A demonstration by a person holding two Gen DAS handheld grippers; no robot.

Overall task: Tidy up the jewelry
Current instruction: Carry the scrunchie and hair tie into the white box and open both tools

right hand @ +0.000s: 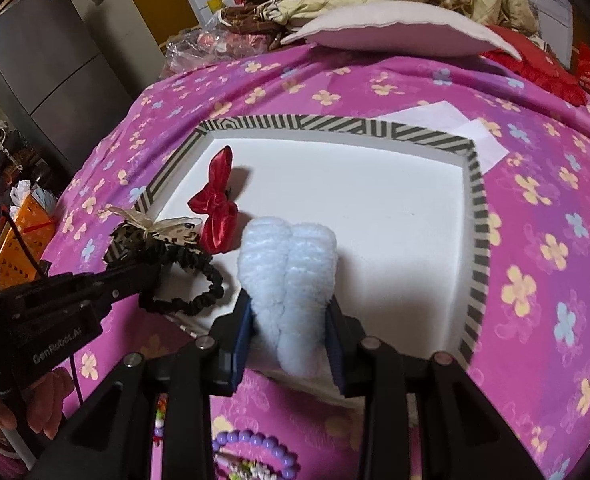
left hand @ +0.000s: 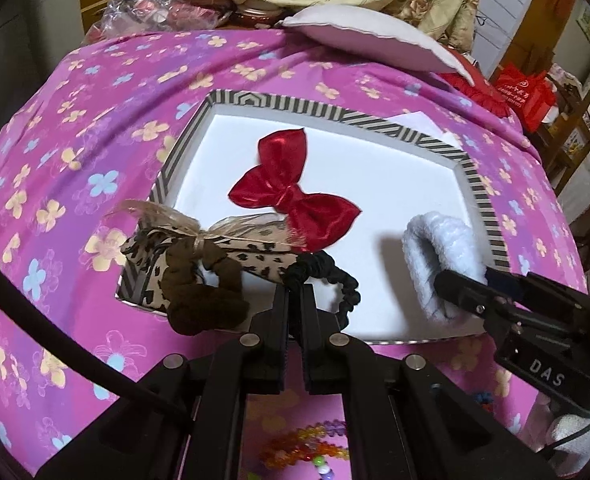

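- Your left gripper (left hand: pixel 293 308) is clamped shut on the black scrunchie (left hand: pixel 337 280), which drags a leopard bow (left hand: pixel 199 254) and a brown scrunchie (left hand: pixel 211 300) along with it. That bundle hangs over the box's near-left corner, half in and half out.
- Your right gripper (right hand: pixel 289 320) pinches the folded white fluffy band (right hand: pixel 289 280) between its blue pads, low over the near edge of the box (right hand: pixel 475 216).
- The red bow (left hand: pixel 291 192) already lies on the white floor of the box, left of middle.
- Carry the left bundle fully past the striped rim before you let go; released here, I judge the brown scrunchie would slide out onto the bed (left hand: pixel 75 160).
- Set the white band down to the right, where the floor is bare, apart from the red bow.
- Lower each piece until it rests, then open; soft things spring when dropped.
- Bead bracelets (right hand: pixel 255 452) wait on the bed below the grippers, likely next.
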